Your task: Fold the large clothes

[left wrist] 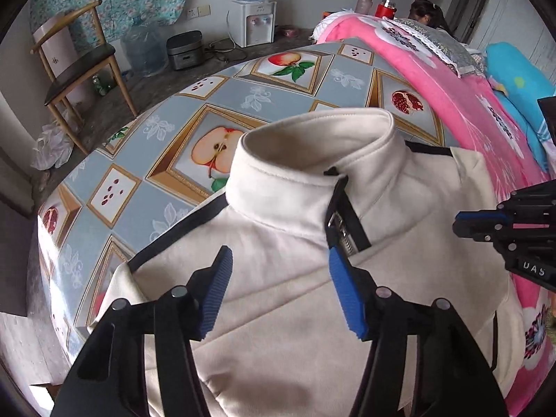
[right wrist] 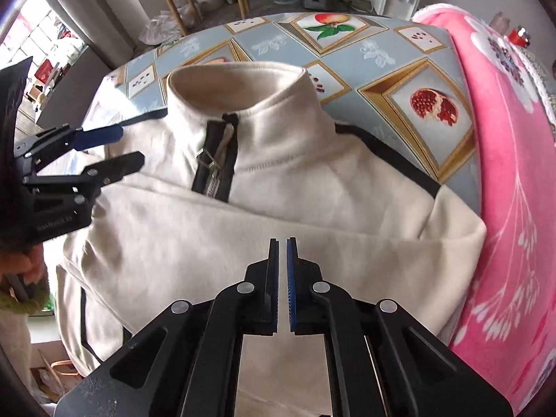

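Note:
A cream fleece jacket (left wrist: 288,278) with a stand-up collar, black shoulder stripes and a short zip (left wrist: 342,229) lies flat on the table, its sleeves folded across the chest. It also shows in the right wrist view (right wrist: 243,229). My left gripper (left wrist: 278,264) is open and empty, hovering over the jacket just below the collar. My right gripper (right wrist: 282,243) is shut with nothing between its pads, over the folded sleeve on the chest. Each gripper shows in the other's view: the right gripper (left wrist: 462,226) shut, the left gripper (right wrist: 128,146) open.
The table has a blue fruit-patterned cloth (left wrist: 180,139). A pink floral blanket (left wrist: 469,111) lies along the table's right side (right wrist: 514,173). A wooden chair (left wrist: 76,62), water jugs, a rice cooker and a water dispenser (left wrist: 255,21) stand beyond the far edge.

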Demonstrator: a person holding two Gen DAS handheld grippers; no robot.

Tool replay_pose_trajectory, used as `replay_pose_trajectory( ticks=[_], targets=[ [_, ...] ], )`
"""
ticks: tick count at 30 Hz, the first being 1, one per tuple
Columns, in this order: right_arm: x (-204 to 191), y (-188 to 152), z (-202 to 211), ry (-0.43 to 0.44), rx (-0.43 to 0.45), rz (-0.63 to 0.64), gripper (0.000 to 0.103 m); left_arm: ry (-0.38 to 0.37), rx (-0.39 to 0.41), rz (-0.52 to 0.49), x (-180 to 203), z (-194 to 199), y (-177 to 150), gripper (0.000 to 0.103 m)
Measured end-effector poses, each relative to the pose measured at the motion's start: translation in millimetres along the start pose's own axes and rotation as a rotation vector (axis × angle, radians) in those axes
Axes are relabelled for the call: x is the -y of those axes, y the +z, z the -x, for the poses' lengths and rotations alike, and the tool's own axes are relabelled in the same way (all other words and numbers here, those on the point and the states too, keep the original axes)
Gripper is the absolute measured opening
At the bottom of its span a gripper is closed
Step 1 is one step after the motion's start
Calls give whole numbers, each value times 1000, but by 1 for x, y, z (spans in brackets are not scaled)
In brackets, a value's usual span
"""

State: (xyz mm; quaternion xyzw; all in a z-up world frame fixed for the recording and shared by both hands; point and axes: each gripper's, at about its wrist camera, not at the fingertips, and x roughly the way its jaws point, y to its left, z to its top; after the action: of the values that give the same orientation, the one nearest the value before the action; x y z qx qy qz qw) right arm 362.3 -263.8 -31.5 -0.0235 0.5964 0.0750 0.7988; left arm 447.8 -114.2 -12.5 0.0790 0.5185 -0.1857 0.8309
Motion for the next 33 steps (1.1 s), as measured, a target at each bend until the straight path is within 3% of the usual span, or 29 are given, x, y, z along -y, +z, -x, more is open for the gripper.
replay_pose_trajectory(
  ticks=[4,9,12,16,19,22,25,33],
  targets=[
    [1,1,20,66,101,-2,10,-27,42,28,-8,8,-4,57],
    [-14,49,37,132,161,11,10,-65,100,109,-20,14,11,57],
    [-26,88,19,181,101,-8,10,-73,110,150,-23,9,22,57],
    [-37,127,-23,178,-28,-64,10,-81,93,169,-23,0,26,57],
    [-39,141,-52,142,-106,-95,19,-84,84,156,-23,-4,23,57],
    [-38,145,-72,104,-161,-128,23,-71,80,140,-24,-6,21,57],
    [-35,146,-83,119,-199,-143,29,-73,83,143,-30,-5,21,57],
    [-37,134,-72,276,-257,-125,30,-65,107,166,-48,5,17,57]
  ],
)
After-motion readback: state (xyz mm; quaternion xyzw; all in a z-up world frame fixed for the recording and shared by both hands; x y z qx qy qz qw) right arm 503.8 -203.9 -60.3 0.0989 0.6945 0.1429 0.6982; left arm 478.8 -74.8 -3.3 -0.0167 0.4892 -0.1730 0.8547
